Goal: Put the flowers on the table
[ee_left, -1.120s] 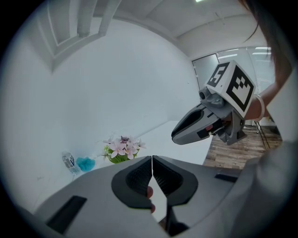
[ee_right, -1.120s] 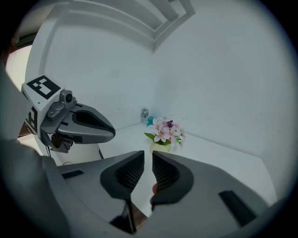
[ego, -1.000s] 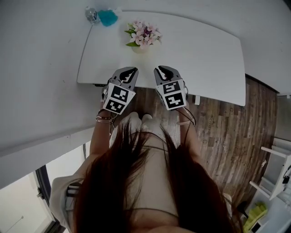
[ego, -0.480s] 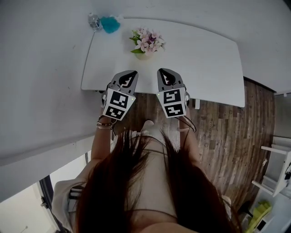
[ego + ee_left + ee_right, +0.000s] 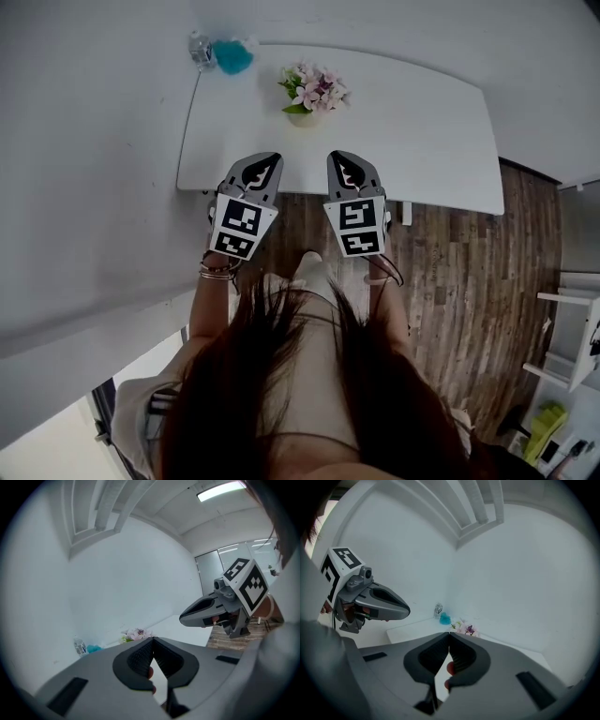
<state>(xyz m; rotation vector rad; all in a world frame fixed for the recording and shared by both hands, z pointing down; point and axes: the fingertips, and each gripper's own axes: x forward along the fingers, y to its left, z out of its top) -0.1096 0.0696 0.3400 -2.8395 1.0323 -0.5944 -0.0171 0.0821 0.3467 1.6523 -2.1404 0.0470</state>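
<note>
Pink flowers stand on the white table, near its far edge. Left gripper and right gripper hover at the near edge, jaws closed, empty. Placement seems done; next, simply backing away.

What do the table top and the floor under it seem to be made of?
Table top: smooth white board, probably laminate or painted wood; even colour, no grain.
Floor: wood or wood-look planks; brown streaky grain and plank seams show.
</note>
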